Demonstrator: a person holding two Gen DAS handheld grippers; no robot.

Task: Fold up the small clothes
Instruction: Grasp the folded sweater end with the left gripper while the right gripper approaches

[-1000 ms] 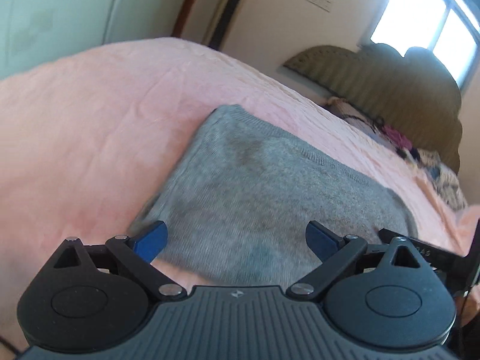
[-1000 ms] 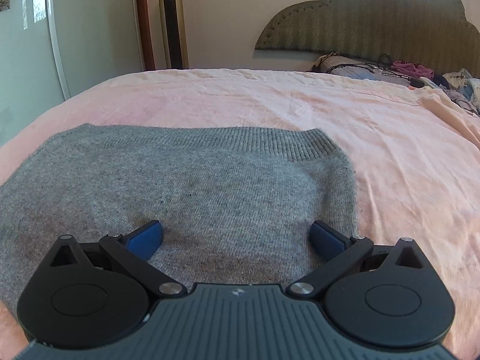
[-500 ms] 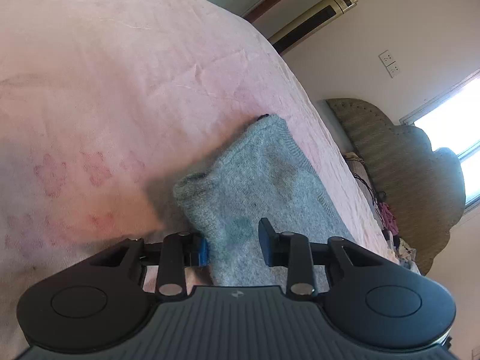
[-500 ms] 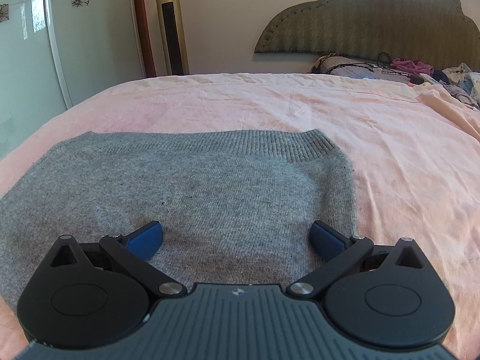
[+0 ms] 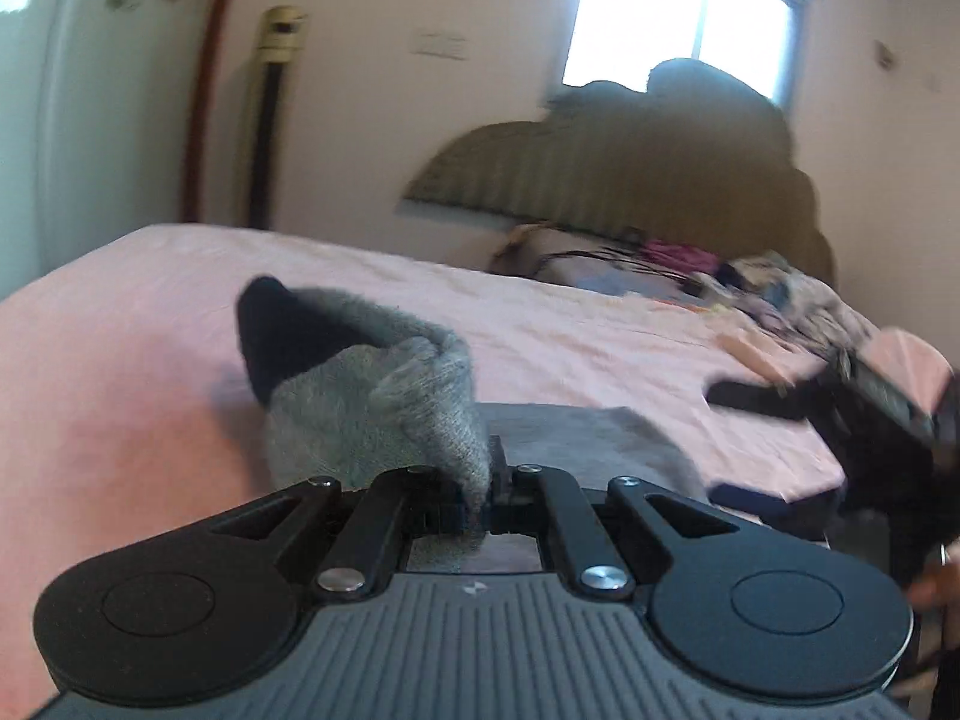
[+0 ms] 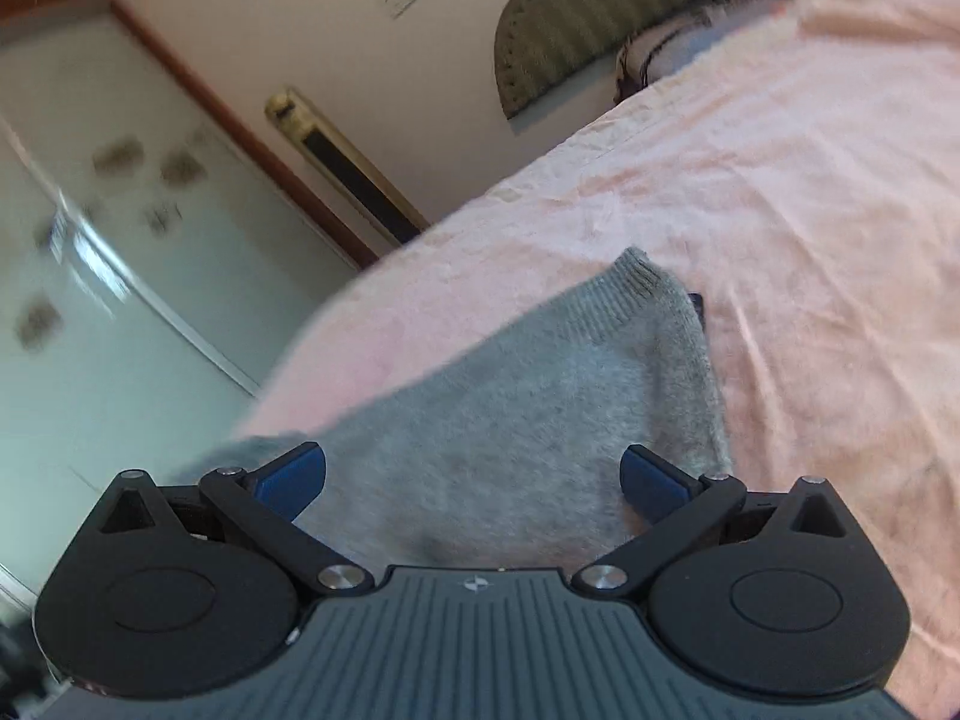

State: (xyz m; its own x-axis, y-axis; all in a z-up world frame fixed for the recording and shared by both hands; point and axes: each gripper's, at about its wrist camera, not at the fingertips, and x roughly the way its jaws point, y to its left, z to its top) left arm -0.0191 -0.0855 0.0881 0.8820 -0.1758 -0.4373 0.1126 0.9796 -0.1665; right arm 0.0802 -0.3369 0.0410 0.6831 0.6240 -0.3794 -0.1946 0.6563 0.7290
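Left wrist view: left hand-held gripper (image 5: pixel 480 495) just closed, pinching grey sweater (image 5: pixel 384 420) edge, bunched at frame centre over pink bed (image 5: pixel 120 390). Right hand-held gripper (image 6: pixel 474 474) jaws wide apart, empty, sweater lying below. Advice: carry the pinched edge across evenly and keep the fold line straight.

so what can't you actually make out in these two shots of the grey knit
- Left wrist view: left gripper is shut on the grey knit; the bunched fabric hides its pads.
- Left wrist view: motion blur smears the pile by the headboard.
- Right wrist view: right gripper is open over the knit; the gripper body covers the near edge, and blur smears the left edge.
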